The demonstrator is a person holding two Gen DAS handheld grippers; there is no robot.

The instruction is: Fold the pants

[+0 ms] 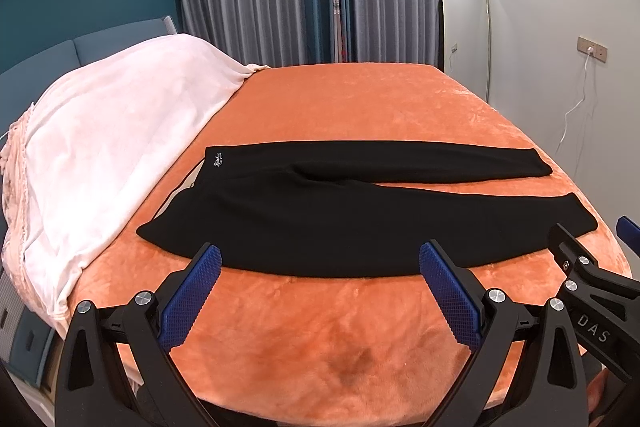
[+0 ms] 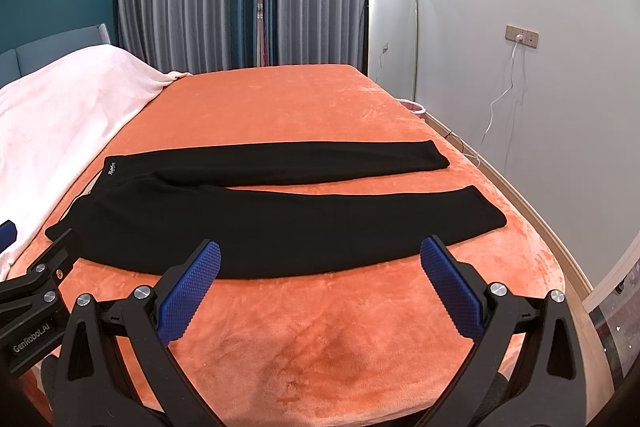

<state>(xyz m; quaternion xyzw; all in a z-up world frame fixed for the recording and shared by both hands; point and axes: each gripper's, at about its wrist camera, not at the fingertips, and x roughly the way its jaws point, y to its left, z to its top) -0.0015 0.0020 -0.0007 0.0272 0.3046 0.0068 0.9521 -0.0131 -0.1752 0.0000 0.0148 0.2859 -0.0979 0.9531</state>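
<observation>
Lying crosswise just ahead of both tongs: black pants [image 1: 320, 219], waistband leftward, probably nearer left gripper [image 1: 320, 259]; right gripper [image 2: 320, 259] hovering likewise, both gaping wide, gripping nothing.

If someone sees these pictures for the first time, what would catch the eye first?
First, the black pants lying flat across the orange bed, legs apart and pointing right, waistband toward the white blanket at the left. Next, the two open tools in the foreground: the left tool and the right tool, both just short of the pants' near edge and holding nothing.
</observation>
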